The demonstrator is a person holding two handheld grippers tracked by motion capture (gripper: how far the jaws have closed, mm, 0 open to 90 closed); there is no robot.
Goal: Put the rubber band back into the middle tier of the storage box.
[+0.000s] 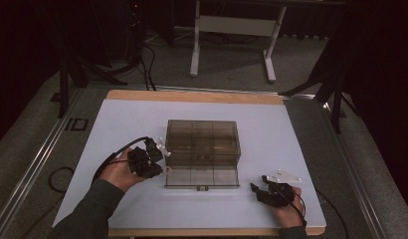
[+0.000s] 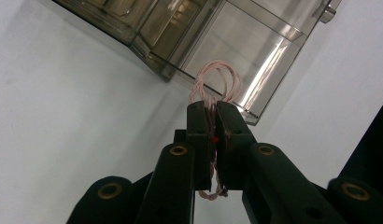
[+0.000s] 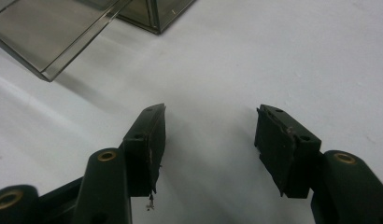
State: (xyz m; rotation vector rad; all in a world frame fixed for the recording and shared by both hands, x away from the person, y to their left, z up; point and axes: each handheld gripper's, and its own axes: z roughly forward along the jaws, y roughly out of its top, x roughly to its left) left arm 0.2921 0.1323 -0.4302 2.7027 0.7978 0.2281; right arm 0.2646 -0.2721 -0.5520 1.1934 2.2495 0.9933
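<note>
From the high view the box's smoky walls hide what its compartments hold, and the left gripper blurs into its hand, so the pink cord is not legible there. The box is clear grey plastic, divided inside, in the middle of the white table with its lid folded down toward the person. The left gripper is clamped on a looped pink cord just beside the box's corner, while the right gripper has its jaws spread wide over bare table near the lid's edge, holding nothing.

My high view looks down over the whole table; both gripper views sit low and close, sharing the box edge.
</note>
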